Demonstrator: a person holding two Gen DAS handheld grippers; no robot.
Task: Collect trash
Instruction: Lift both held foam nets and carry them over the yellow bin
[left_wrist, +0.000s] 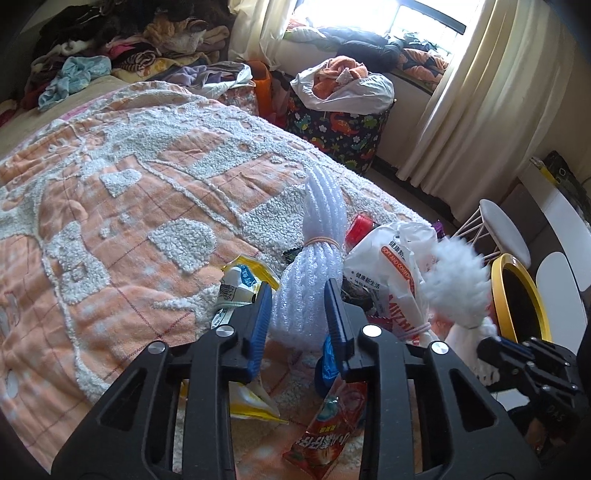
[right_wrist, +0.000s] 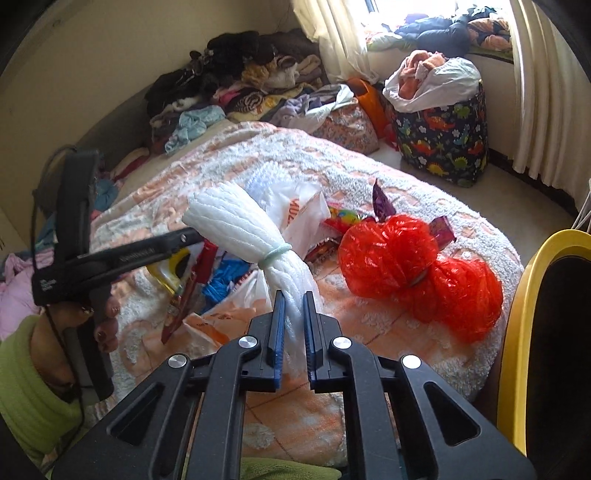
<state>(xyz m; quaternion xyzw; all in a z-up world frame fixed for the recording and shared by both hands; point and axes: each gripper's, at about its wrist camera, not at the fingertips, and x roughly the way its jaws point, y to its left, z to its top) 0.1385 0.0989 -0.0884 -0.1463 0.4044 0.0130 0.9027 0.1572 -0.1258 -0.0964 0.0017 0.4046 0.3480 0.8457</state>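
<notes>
Trash lies heaped on the orange-and-white bedspread (left_wrist: 122, 206). In the left wrist view my left gripper (left_wrist: 298, 295) stands open around a white foam-net bundle (left_wrist: 314, 295) tied with a pink band, not squeezing it. My right gripper (right_wrist: 293, 301) is shut on another white foam-net bundle (right_wrist: 240, 229) tied with a pale green band and holds it above the bed; that bundle shows blurred in the left view (left_wrist: 454, 288). A red plastic bag (right_wrist: 413, 266), a white printed bag (left_wrist: 391, 266), a yellow packet (left_wrist: 243, 277) and a red snack wrapper (left_wrist: 328, 424) lie around.
A yellow-rimmed black bin (right_wrist: 546, 332) stands at the bed's right edge; it also shows in the left view (left_wrist: 517, 295). A dinosaur-print basket (right_wrist: 443, 136) of clothes stands by the curtain. Clothes (right_wrist: 236, 74) are piled at the bed's far end. A white stool (left_wrist: 502, 229) stands right.
</notes>
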